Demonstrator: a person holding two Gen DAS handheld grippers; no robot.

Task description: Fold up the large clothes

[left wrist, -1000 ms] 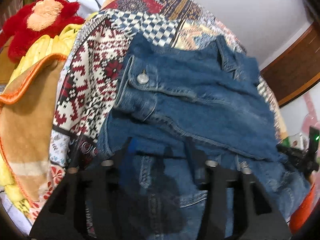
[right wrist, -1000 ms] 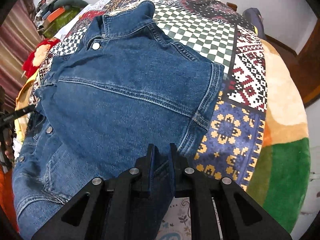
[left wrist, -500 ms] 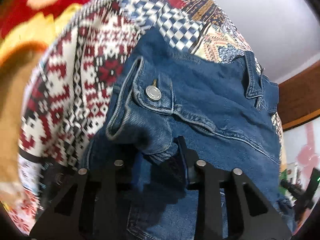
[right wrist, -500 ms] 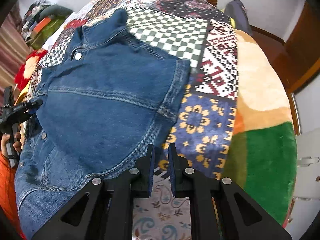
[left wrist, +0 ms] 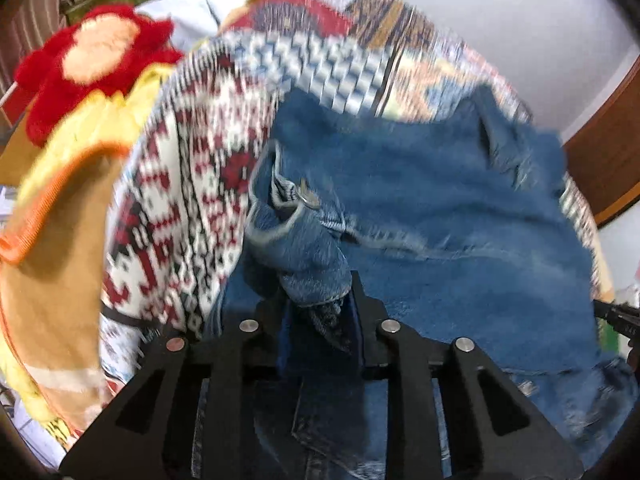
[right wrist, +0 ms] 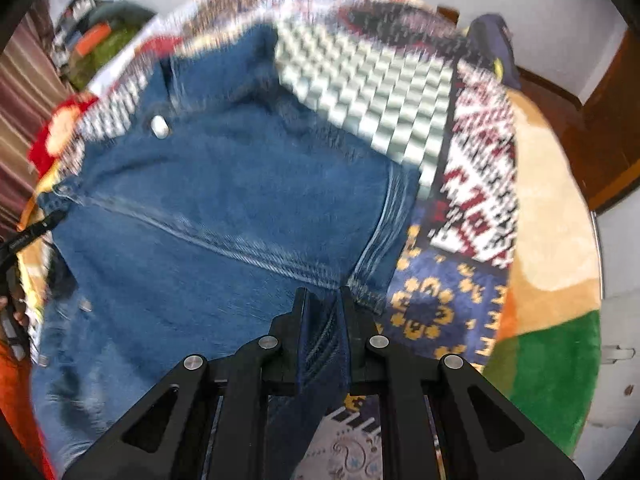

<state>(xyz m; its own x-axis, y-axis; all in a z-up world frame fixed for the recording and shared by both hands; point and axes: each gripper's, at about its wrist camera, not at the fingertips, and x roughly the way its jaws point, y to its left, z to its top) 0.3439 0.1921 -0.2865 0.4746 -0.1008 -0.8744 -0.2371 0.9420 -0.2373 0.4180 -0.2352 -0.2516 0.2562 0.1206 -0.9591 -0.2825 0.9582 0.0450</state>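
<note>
A blue denim jacket point(left wrist: 440, 208) lies spread on a patchwork bedspread point(left wrist: 192, 184). My left gripper point(left wrist: 316, 300) is shut on a bunched sleeve cuff with a metal button point(left wrist: 306, 198) at the jacket's left edge. The jacket also shows in the right wrist view point(right wrist: 224, 208), where my right gripper point(right wrist: 323, 300) is shut on the denim at its right seam edge. The left gripper's tip point(right wrist: 36, 232) shows at the far left of the right wrist view. Both views are motion-blurred.
A red plush toy point(left wrist: 92, 60) and a yellow-and-tan blanket point(left wrist: 52, 240) lie left of the jacket. The bedspread point(right wrist: 480, 184) extends right to tan and green patches point(right wrist: 556, 364). A wooden door point(right wrist: 612, 128) stands at the far right.
My left gripper closed on the sleeve cuff and has lifted it. My right gripper, shut on the denim all along, has moved with the jacket's right edge. Both views have blurred with motion.
</note>
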